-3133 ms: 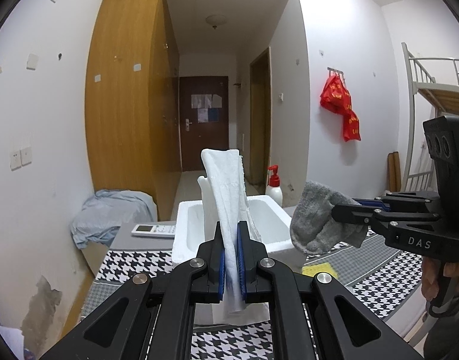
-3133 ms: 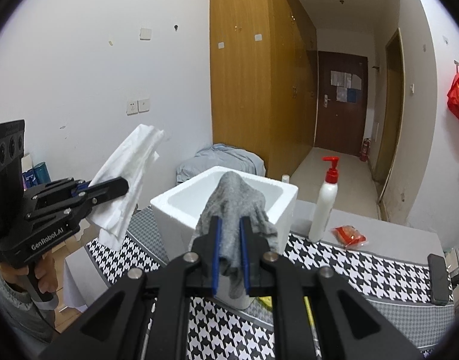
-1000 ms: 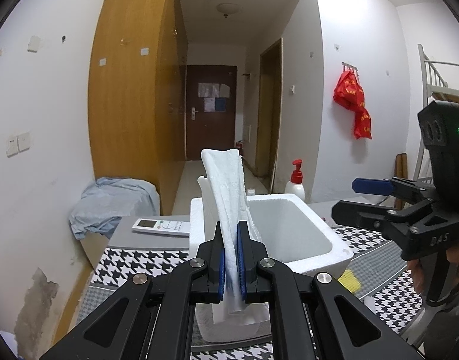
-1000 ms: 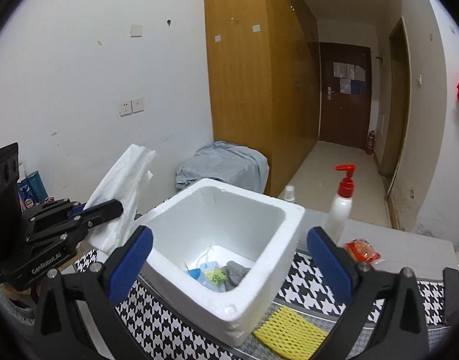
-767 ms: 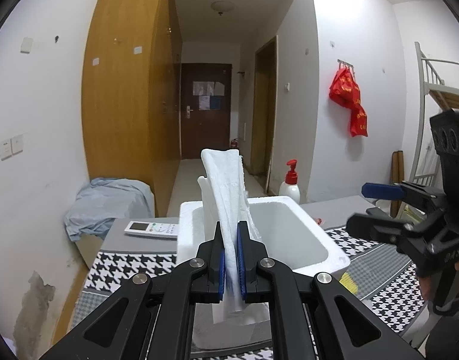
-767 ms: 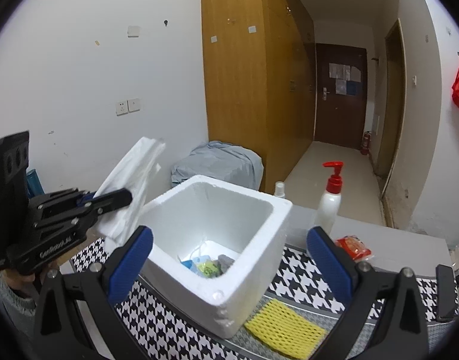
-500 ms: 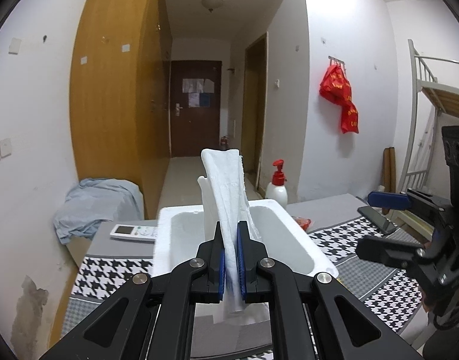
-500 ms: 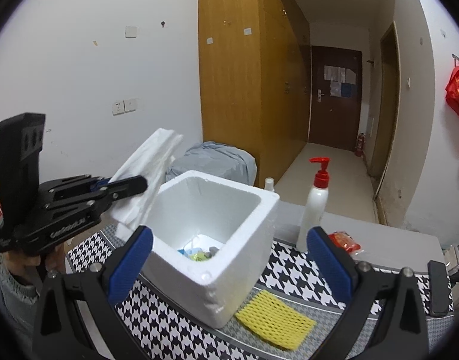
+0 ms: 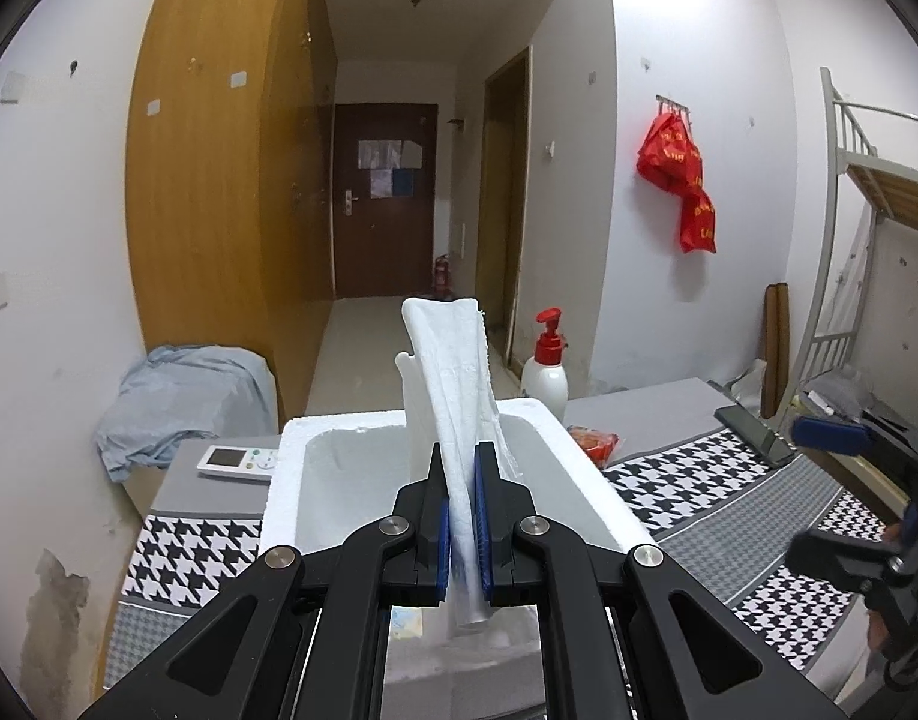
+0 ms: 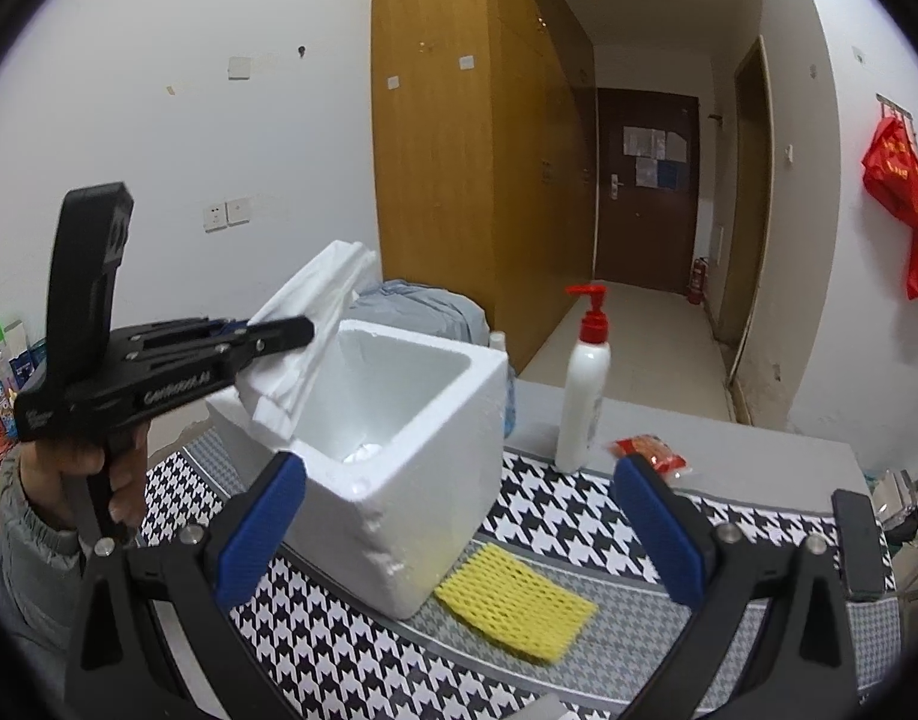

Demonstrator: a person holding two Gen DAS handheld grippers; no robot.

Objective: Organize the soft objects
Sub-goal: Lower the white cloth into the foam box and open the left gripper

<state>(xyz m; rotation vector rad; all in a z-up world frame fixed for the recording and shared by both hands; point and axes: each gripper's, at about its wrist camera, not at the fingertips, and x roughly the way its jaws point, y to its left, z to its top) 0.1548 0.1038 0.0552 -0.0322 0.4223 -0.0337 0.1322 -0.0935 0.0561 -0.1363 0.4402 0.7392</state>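
My left gripper (image 9: 461, 525) is shut on a white towel (image 9: 453, 396) and holds it over the open white foam box (image 9: 603, 501). In the right wrist view the left gripper (image 10: 291, 330) holds the towel (image 10: 306, 330) above the near left rim of the foam box (image 10: 423, 468). My right gripper (image 10: 459, 516) is open and empty, back from the box, above a yellow mesh sponge (image 10: 513, 600) on the houndstooth cloth. It also shows at the right edge of the left wrist view (image 9: 843, 492).
A white pump bottle with a red top (image 10: 585, 384) and a red packet (image 10: 651, 450) stand behind the box. A remote control (image 9: 237, 462) lies left of it. A dark phone (image 9: 753, 426) lies on the right. A blue-grey cloth bundle (image 9: 183, 396) sits by the wardrobe.
My right gripper let go of the grey cloth into the box, opened, and drew back to the right. My left gripper moved the white towel over the box.
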